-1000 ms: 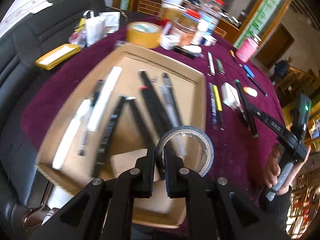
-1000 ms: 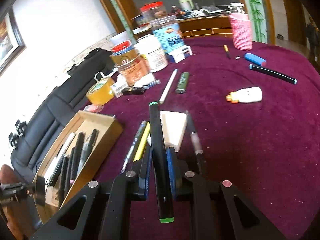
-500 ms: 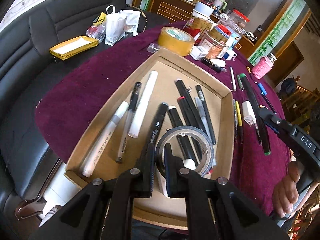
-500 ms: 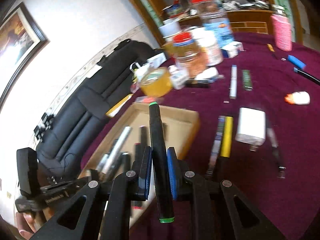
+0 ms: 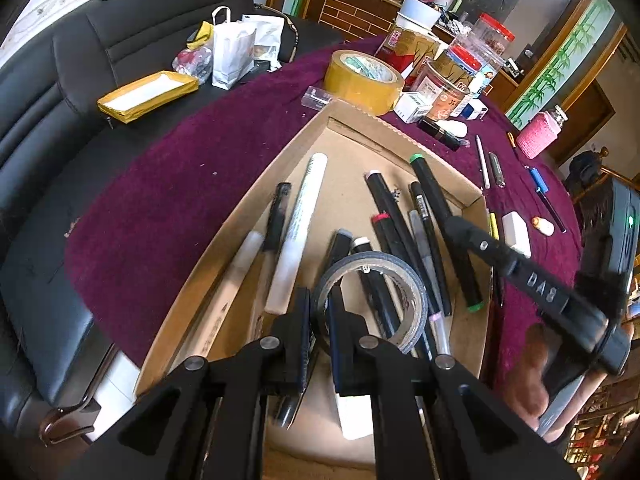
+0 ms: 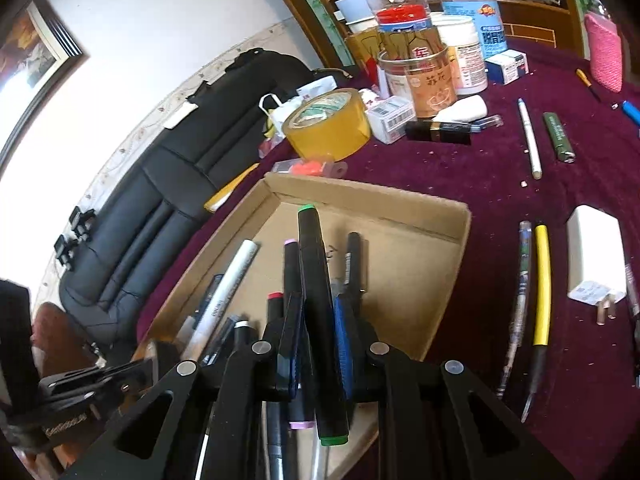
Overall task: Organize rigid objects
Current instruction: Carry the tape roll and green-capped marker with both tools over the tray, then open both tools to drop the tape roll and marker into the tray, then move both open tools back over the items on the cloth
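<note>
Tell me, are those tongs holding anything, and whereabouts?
Right tongs grip a green-capped black marker around mid-barrel. Left tongs pinch the near wall of a grey tape roll.

- I'm in a lived-in home, in what looks like a sitting or dining room.
- My table is covered with a deep purple cloth (image 5: 168,184) and crowded with household clutter: red-lidded plastic jars (image 5: 486,38), a white tub (image 6: 460,52), a roll of tan packing tape (image 5: 362,80).
- A black leather sofa (image 5: 80,68) stands just beside the table, with a white paper bag (image 5: 232,54) and a yellow envelope (image 5: 146,94) lying on it.
- A framed picture (image 6: 34,48) hangs on the white wall.
- Behind the table I see a wooden cabinet (image 5: 352,8) and bamboo-painted panels (image 5: 560,60).
</note>
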`<state>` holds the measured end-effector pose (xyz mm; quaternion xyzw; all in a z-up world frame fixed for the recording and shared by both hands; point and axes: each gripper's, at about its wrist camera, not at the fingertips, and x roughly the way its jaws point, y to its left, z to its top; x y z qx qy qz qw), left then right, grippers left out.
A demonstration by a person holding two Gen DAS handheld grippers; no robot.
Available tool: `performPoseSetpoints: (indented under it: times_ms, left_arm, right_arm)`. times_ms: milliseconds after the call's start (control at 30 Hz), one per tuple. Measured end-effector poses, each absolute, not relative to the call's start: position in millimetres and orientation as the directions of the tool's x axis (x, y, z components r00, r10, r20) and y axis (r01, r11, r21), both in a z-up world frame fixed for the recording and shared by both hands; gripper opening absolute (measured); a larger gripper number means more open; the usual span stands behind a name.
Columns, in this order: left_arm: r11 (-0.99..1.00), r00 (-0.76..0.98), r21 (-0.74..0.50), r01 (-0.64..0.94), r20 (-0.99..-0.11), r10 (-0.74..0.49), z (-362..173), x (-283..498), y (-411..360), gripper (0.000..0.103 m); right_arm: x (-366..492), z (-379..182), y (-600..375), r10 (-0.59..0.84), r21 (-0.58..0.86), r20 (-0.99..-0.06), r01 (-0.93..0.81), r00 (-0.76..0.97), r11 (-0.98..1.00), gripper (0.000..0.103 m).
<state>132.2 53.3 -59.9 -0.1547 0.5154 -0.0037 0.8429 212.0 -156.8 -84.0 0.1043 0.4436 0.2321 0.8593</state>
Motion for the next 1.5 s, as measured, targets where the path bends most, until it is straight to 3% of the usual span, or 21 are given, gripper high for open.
performPoseSetpoints:
  times_ms: [600, 1500]
  left_arm:
    - [0.984, 0.396, -0.118, -0.137, -0.917, -0.054, -81, 228, 41, 0.008]
    - [0.991, 0.346, 0.107, -0.076, -0.930, 0.127, -83, 251, 11, 0.009]
  right_arm:
    - [210, -93, -142, 0.414, 0.284, -0.750, -0.314, 0.516, 0.906, 0.017]
    - [204, -95, -131, 0.357, 0.199, -0.764, -0.330, 0.537, 0.923, 0.018]
